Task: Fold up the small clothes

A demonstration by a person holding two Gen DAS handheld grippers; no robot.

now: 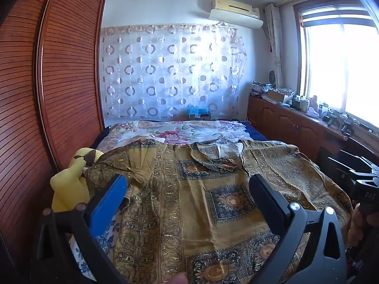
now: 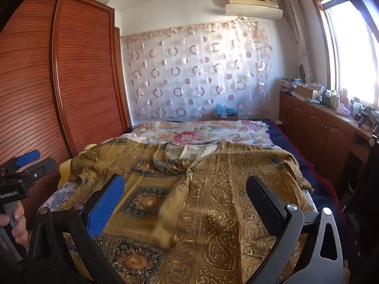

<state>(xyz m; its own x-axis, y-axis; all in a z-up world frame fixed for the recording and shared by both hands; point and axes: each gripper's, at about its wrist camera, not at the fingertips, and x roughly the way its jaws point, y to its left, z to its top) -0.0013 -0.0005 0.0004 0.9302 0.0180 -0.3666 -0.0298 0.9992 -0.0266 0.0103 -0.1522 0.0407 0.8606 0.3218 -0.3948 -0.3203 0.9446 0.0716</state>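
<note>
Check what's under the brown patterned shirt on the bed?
The brown patterned shirt lies spread over a floral bedsheet; a yellow plush toy pokes out beside its left sleeve. Anything directly beneath the shirt is covered.

Shirt [image 1: 213,189] spread flat on the bed [image 1: 180,130], wardrobe [image 1: 71,71] to our left, cluttered tabletop [image 1: 296,118] right, a soft toy [image 1: 68,182], we think, beside the shirt's left sleeve

The shirt [image 1: 213,203] was thin matt cloth, printed in gold and creased. The wardrobe [image 1: 68,71] was ribbed reddish wood with a slight sheen. The left gripper [image 1: 187,189] had one textured blue pad.
</note>
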